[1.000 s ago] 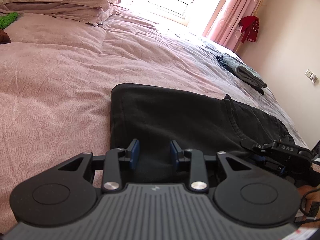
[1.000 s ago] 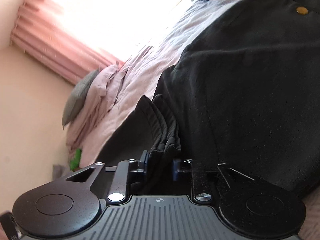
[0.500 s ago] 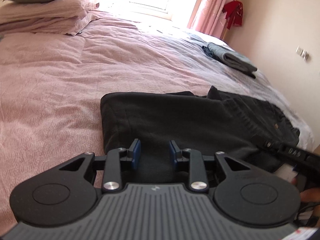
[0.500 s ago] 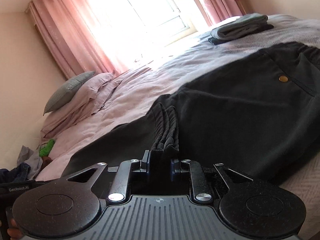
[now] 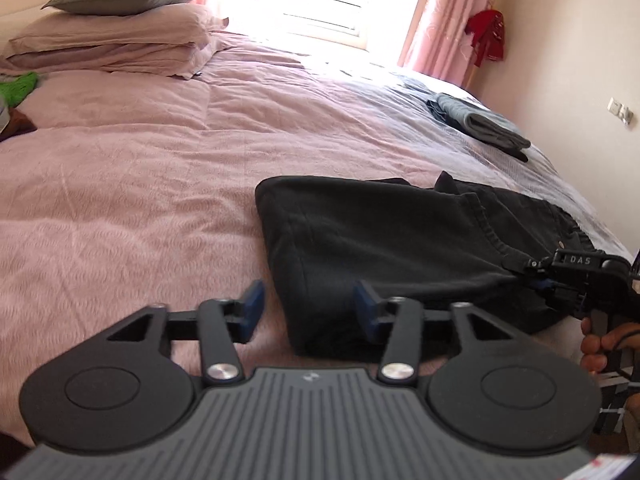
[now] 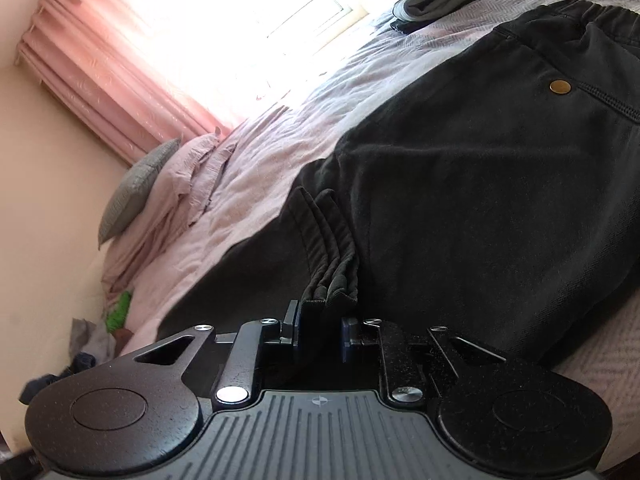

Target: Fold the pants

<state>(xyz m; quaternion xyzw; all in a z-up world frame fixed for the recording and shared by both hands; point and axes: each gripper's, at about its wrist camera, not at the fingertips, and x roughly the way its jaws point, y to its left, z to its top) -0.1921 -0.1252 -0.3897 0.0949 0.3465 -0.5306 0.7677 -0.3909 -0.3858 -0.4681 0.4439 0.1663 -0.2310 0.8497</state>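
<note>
The left tongs (image 5: 307, 312) have just been opening; their blue pads stand apart, clear of the folded corner of the black pants (image 5: 392, 248) between them. The right tongs (image 6: 319, 334) clamp the bunched ribbed cuffs of the pants, which lie folded on the pink bed (image 5: 120, 184) near a stack of folded clothes (image 5: 480, 126).
</note>
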